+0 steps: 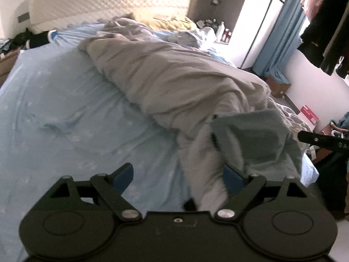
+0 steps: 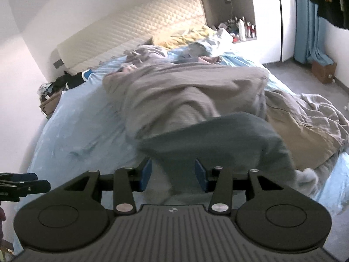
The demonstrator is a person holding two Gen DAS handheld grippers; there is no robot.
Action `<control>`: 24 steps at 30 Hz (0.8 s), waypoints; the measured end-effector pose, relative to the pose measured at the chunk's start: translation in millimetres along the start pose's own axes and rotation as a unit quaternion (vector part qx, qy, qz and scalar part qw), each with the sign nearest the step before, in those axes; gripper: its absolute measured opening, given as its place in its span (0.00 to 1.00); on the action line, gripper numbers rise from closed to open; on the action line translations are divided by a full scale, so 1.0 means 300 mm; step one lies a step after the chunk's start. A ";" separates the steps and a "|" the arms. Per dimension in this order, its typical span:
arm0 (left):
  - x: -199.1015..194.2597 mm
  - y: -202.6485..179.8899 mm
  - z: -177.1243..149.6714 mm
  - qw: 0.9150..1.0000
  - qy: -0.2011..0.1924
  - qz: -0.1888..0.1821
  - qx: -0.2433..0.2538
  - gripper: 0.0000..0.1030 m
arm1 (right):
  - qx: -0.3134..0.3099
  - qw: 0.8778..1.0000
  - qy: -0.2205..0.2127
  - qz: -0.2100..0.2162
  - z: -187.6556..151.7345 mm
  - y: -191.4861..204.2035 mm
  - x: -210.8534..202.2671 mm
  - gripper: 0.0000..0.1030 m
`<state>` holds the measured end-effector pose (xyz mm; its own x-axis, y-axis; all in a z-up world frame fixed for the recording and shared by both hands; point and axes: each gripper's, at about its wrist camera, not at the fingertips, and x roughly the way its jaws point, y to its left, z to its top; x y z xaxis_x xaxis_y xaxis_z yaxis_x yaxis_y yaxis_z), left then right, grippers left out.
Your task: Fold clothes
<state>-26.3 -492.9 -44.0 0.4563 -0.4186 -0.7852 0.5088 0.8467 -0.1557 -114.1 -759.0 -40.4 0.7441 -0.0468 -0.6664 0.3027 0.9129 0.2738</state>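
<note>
Right wrist — grey-green garment (image 2: 218, 144) between the fingers (image 2: 146, 172).

The left claw (image 1: 177, 173) is matt black plastic with bright metal pivot pins and smooth blue pads (image 1: 233, 175). The right claw (image 2: 173, 172) has the same finish, plus a ribbed black top plate (image 2: 172, 233). The grey-green garment (image 2: 220, 144) is soft, matt cloth. The bed sheet (image 1: 54, 100) is thin, pale blue, creased cloth; the grey duvet (image 1: 174, 76) is rumpled and dull. The headboard (image 2: 139, 32) is quilted cream padding.
</note>
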 end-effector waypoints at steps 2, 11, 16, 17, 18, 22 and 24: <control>-0.052 0.065 -0.017 1.000 -0.007 0.005 -0.001 0.86 | 0.000 1.000 -0.003 -0.002 -0.023 0.088 -0.019 0.45; -0.236 0.290 -0.081 0.995 -0.029 0.082 -0.048 0.87 | -0.020 0.999 0.014 0.027 -0.093 0.419 -0.041 0.46; -0.340 0.411 -0.142 0.988 -0.033 0.124 -0.088 0.87 | -0.057 0.997 0.028 0.054 -0.128 0.586 -0.006 0.46; -0.362 0.435 -0.154 0.987 -0.032 0.128 -0.094 0.87 | -0.065 0.996 0.031 0.056 -0.134 0.619 -0.001 0.46; -0.383 0.459 -0.164 0.986 -0.033 0.132 -0.098 0.88 | -0.072 0.995 0.033 0.057 -0.141 0.656 0.001 0.46; -0.467 0.566 -0.193 0.983 -0.044 0.140 -0.109 0.88 | -0.090 0.993 0.028 0.068 -0.165 0.792 -0.009 0.50; -0.507 0.626 -0.207 0.983 -0.051 0.135 -0.114 0.88 | -0.091 0.993 0.024 0.070 -0.178 0.856 -0.018 0.51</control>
<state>-45.4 -249.8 9.1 0.6299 -0.1887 -0.7534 0.1863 0.9784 -0.0892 -72.2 -502.7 -3.5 0.7411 0.1017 -0.6636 0.0819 0.9674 0.2396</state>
